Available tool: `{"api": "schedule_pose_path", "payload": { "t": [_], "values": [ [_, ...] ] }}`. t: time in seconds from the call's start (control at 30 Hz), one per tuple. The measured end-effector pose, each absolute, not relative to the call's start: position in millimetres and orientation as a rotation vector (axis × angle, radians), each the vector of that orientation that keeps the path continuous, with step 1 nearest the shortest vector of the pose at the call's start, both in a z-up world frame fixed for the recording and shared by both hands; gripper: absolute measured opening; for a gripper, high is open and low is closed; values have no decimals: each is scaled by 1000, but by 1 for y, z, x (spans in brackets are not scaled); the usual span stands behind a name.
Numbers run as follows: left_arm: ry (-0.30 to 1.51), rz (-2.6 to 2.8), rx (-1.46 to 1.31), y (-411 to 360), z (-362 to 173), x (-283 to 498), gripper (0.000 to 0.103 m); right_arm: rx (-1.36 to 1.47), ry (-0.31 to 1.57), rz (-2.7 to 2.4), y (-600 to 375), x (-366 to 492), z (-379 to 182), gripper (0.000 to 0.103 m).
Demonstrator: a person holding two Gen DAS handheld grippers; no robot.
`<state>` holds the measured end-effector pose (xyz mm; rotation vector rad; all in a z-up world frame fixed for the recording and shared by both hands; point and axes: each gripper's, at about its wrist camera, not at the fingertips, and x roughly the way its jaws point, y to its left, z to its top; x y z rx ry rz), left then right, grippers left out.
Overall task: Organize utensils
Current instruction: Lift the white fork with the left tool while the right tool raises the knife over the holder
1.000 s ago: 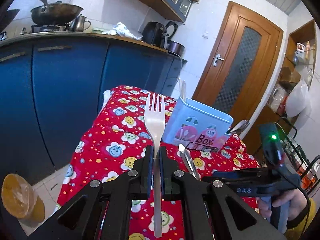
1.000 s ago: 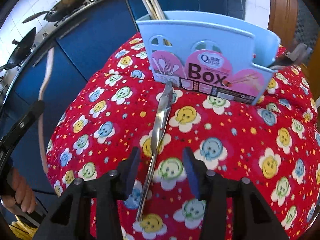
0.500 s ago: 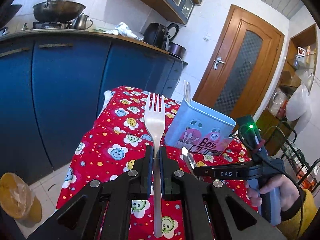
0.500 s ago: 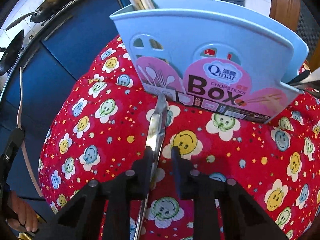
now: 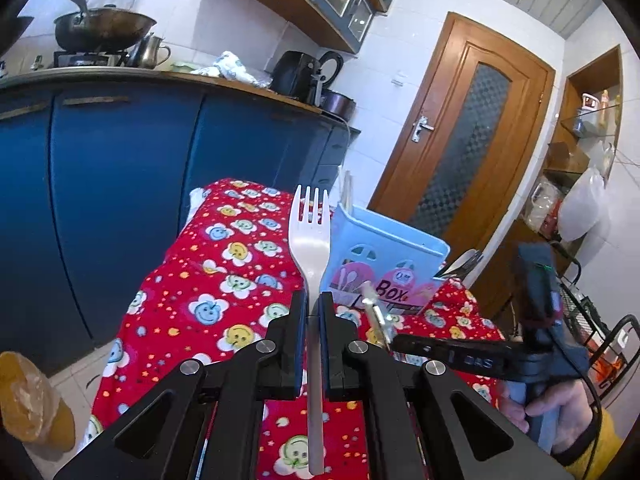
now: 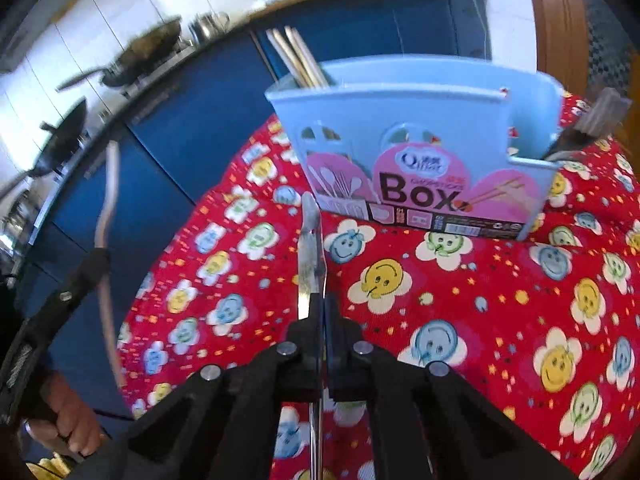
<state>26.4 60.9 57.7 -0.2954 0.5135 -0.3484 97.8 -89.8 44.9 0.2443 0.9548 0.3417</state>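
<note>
Already chopsticks (image 6: 298, 58) stand in the blue box (image 6: 420, 92); left gripper (image 5: 314, 312) clamps a fork (image 5: 310, 232), right gripper (image 6: 320, 316) a knife (image 6: 311, 248), both undelivered ahead.

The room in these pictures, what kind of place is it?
Most likely a home kitchen: a wok and kettle sit on a counter over blue cabinets, and a light blue chopsticks box stands on a table with a red smiley-flower cloth.

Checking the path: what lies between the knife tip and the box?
In the right wrist view, only a bare strip of cloth separates the knife from the box.
</note>
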Motion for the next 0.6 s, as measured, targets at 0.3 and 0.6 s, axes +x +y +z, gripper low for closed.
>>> {"api": "schedule_pose_path", "payload": {
  "t": [0.3,0.6],
  "values": [
    [472,-383,-295,44,69,22,6,295,713,316,-112,43,82,2],
    [492,-400,-298,22,75,43,6,256,527,250,-134,24,114,2]
  ]
}}
